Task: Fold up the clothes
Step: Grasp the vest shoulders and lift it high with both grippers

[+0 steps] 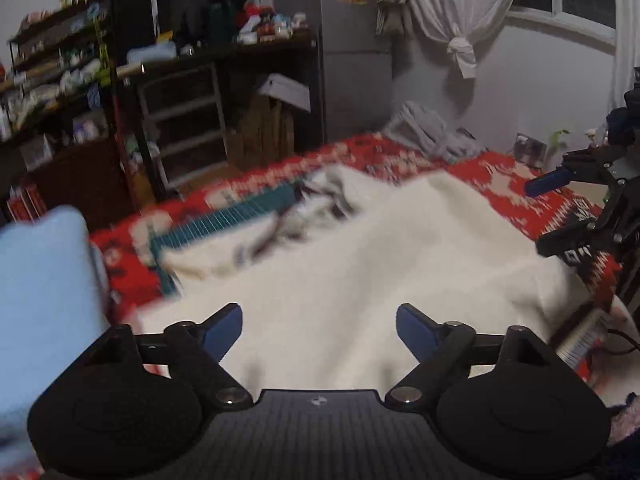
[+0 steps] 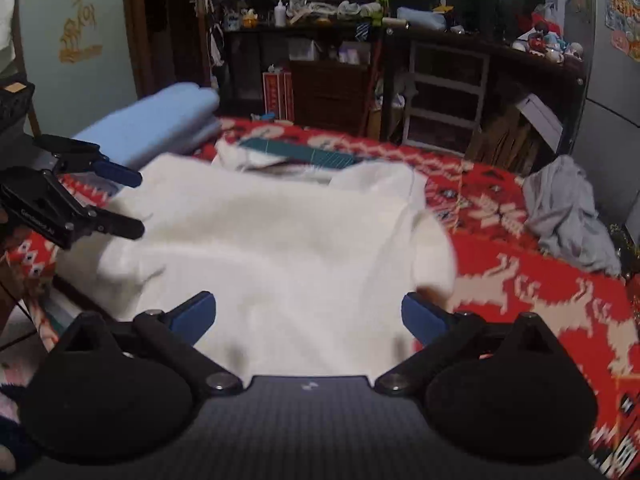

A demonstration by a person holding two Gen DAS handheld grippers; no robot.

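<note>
A white garment (image 1: 360, 248) (image 2: 260, 232) lies spread over the red patterned blanket (image 1: 500, 172) (image 2: 520, 280), its far edge bunched and one sleeve folded in at the right of the right wrist view. My left gripper (image 1: 319, 316) (image 2: 138, 204) hovers over the garment's near left part, open, with nothing between its blue pads. My right gripper (image 2: 308, 304) (image 1: 540, 216) hovers over the near right part, also open and empty. Both views are blurred.
A folded light blue cloth (image 1: 40, 280) (image 2: 160, 116) lies at the blanket's left side. A teal mat (image 1: 232, 220) (image 2: 312, 154) shows beyond the garment. A crumpled grey garment (image 1: 432, 132) (image 2: 568, 208) sits at the far right. Cluttered dark shelves (image 2: 440, 80) stand behind.
</note>
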